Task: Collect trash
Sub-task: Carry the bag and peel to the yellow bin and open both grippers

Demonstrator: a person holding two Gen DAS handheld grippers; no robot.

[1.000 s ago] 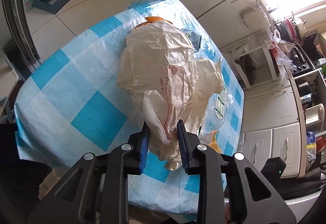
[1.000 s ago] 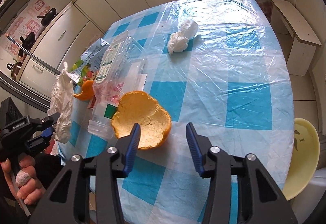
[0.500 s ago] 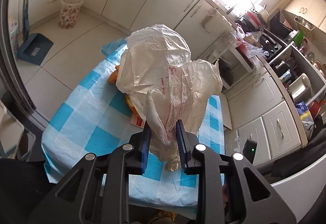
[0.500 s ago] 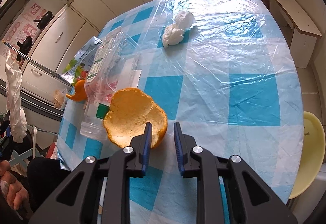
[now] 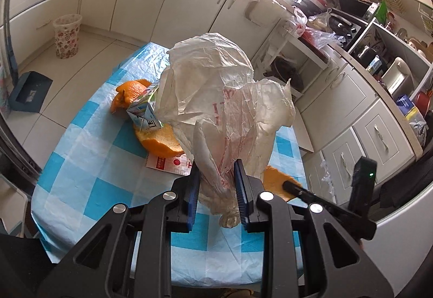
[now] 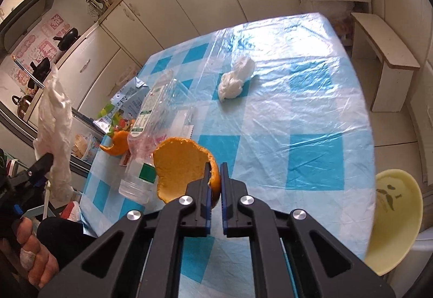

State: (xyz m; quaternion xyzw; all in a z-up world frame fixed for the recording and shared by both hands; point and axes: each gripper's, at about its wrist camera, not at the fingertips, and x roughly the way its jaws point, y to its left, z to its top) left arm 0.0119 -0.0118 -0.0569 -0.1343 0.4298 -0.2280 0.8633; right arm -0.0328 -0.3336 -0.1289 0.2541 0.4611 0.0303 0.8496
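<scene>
A crumpled whitish plastic bag (image 5: 216, 87) with red print hangs above the table, and my left gripper (image 5: 215, 176) is shut on its bunched lower end. In the right wrist view the same bag (image 6: 55, 119) dangles at the far left. My right gripper (image 6: 215, 165) has its jaws closing tight on the rim of a large orange peel half (image 6: 181, 162), its pads pressing on the rim, and the peel is tipped up off the blue-checked table (image 6: 297, 108). The left wrist view shows that peel (image 5: 273, 179) behind the bag.
On the table lie a clear plastic bottle (image 6: 146, 135), a crumpled white tissue (image 6: 235, 78), a small peel piece (image 6: 116, 143), a juice carton (image 5: 143, 114), another peel half (image 5: 159, 141) and a red wrapper (image 5: 167, 162). A yellow stool (image 6: 395, 216) and a bench (image 6: 384, 54) stand beside it.
My right gripper went from open around the peel's rim to shut on it and tipped it up. My left gripper rose and rolled, lifting the bag off the table.
</scene>
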